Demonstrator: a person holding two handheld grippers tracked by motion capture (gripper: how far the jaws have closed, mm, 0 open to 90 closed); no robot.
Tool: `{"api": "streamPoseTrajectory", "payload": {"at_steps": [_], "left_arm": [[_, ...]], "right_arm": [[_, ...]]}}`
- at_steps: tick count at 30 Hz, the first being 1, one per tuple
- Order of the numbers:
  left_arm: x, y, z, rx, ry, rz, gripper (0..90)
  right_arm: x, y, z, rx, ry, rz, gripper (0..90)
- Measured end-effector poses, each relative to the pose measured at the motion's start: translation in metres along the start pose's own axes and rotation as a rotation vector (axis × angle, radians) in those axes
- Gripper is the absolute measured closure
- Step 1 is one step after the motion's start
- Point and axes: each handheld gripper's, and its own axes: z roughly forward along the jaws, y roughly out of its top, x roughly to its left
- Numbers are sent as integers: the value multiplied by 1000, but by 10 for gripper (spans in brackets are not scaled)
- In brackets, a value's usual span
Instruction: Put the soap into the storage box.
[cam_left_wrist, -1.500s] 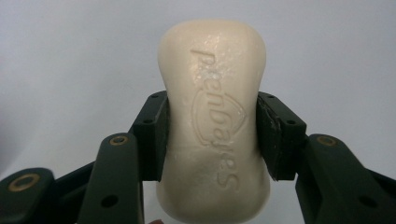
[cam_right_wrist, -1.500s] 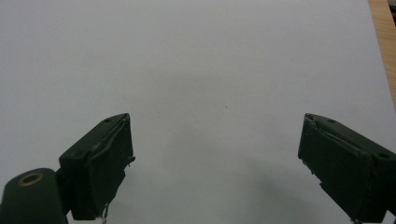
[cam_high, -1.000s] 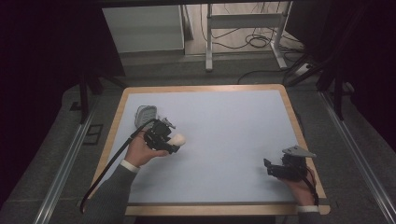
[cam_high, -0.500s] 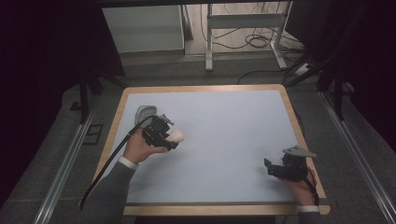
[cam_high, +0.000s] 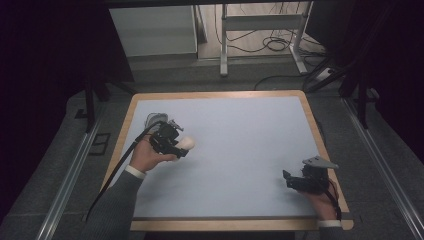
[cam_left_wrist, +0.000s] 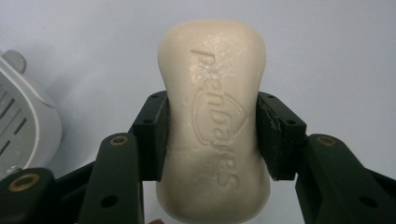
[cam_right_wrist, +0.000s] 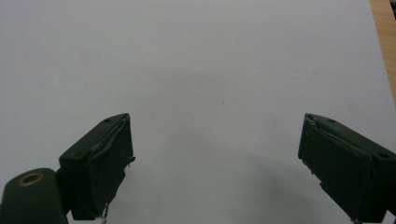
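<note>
The left hand-held gripper (cam_left_wrist: 211, 135) clamps a cream soap bar (cam_left_wrist: 214, 116) across its narrow waist, above the desk (cam_high: 240, 135) at about nine o'clock. A white slatted soap dish (cam_left_wrist: 21, 126) lies just beside it. The right hand-held gripper (cam_right_wrist: 215, 158) gapes wide and empty near five o'clock.

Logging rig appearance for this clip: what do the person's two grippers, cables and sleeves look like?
Both grippers are black, with two blocky jaws fixed by brass-coloured screws. The left gripper trails a black cable off the table's near left. The right gripper carries a grey three-cornered plate on top. The person wears grey sleeves with white cuffs.
</note>
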Motion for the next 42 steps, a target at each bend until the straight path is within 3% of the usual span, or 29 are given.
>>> {"api": "streamPoseTrajectory", "payload": {"at_steps": [8, 26, 42], "left_arm": [[7, 0, -4, -10, 11, -17, 495], [14, 12, -14, -16, 33, -6, 495], [28, 18, -18, -19, 60, -36, 495]], "right_arm": [[0, 0, 0, 1, 0, 0, 100], [0, 0, 1, 3, 1, 0, 100], [-1, -1, 2, 9, -2, -3, 100]]}}
